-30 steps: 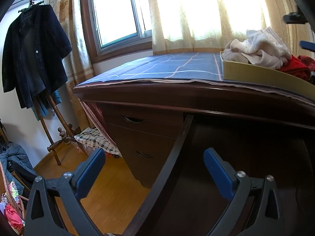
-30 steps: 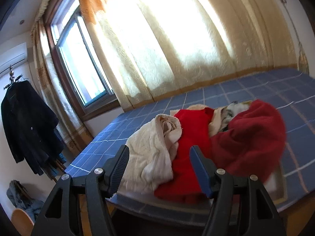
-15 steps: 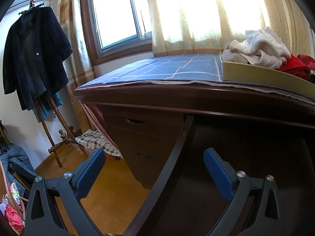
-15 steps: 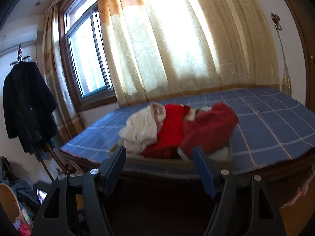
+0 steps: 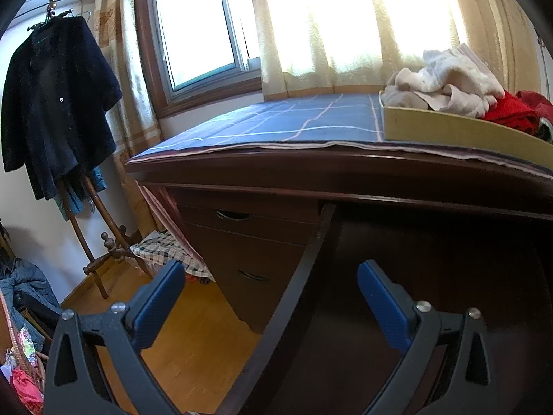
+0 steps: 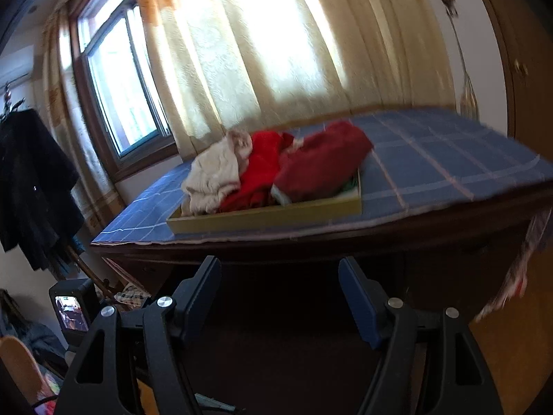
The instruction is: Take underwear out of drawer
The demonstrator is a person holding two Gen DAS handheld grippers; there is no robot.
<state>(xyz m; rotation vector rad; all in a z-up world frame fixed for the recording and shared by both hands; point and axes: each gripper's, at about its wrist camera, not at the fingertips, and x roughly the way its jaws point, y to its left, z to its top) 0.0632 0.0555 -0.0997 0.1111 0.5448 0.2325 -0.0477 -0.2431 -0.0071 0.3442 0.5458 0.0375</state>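
A yellow tray (image 6: 276, 214) on the desk's blue checked cloth holds a white garment (image 6: 214, 176), a red one (image 6: 259, 169) and a dark red one (image 6: 321, 162). The left wrist view shows the tray (image 5: 449, 128) at the upper right. Below the desk top, the drawer (image 5: 311, 252) is pulled out and its inside is too dark to read. My left gripper (image 5: 271, 269) stands open over the drawer's left side rail. My right gripper (image 6: 279, 266) is open in front of the desk edge; its jaws have just been opening, with nothing between them.
A dark coat (image 5: 55, 103) hangs on a wooden rack at the left. The desk's left pedestal (image 5: 249, 242) has shut drawers, with a checked cloth (image 5: 166, 252) on the floor beside it. The left gripper's camera (image 6: 72, 307) shows at the lower left. Curtains and a window lie behind.
My right gripper has drawn back and down from the pile of clothes, which now looks smaller and farther off. Its jaws stand slightly wider. The left gripper has not moved.
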